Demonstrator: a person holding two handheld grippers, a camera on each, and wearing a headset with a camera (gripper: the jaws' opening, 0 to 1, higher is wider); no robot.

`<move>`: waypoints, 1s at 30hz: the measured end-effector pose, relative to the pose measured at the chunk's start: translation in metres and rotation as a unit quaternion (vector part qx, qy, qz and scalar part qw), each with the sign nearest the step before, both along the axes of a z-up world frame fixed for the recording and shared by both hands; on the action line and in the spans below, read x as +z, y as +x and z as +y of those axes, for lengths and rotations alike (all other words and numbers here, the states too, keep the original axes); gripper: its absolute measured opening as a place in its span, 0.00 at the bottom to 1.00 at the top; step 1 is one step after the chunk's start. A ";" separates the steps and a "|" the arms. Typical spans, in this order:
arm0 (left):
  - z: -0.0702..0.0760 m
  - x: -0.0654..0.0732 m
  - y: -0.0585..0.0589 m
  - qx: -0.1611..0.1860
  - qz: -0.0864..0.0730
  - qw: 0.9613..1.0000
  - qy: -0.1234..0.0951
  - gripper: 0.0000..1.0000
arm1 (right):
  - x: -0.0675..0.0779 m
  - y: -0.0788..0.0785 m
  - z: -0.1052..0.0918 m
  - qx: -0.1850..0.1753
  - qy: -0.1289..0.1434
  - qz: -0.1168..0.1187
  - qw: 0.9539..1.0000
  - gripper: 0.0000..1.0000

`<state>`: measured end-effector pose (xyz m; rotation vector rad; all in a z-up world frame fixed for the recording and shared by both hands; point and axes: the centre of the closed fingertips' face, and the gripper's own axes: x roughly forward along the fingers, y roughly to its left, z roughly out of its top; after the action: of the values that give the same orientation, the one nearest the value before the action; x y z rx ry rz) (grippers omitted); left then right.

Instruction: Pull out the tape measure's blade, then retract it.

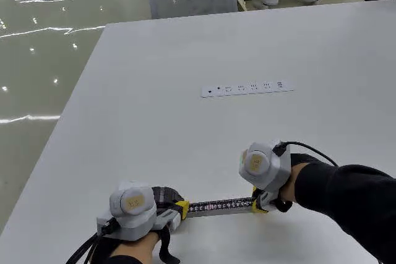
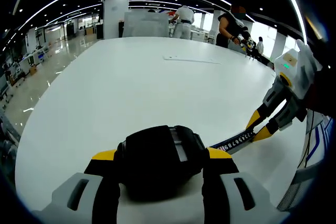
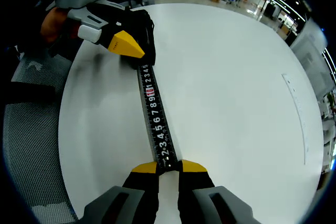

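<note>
Left gripper lies low by the near edge of the worktop, fingers clamped on the tape measure case, and the right gripper faces it, fingers pinched on the tip of the blade. Only a short length is out, so the pull looks begun, with retraction wholly left

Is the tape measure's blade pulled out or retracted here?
Out. The blade runs from the case in the left gripper to the right gripper, which pinches its end, numbers showing.
</note>
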<state>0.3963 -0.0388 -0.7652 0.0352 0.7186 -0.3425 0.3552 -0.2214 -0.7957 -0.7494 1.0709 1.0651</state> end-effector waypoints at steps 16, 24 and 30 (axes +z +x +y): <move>0.000 -0.001 0.000 -0.006 0.011 1.000 -0.010 0.59 | -0.001 0.002 0.007 0.007 -0.002 0.005 1.000 0.08; 0.000 0.000 0.000 -0.005 0.010 1.000 -0.015 0.59 | -0.001 0.004 0.012 0.006 0.006 0.004 1.000 0.08; 0.001 -0.002 0.001 -0.003 0.014 1.000 -0.025 0.59 | -0.002 0.006 0.018 0.011 0.007 0.000 1.000 0.08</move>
<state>0.3976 -0.0383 -0.7674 -0.0147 0.7378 -0.3671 0.3615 -0.2030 -0.7976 -0.7515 1.0573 1.0903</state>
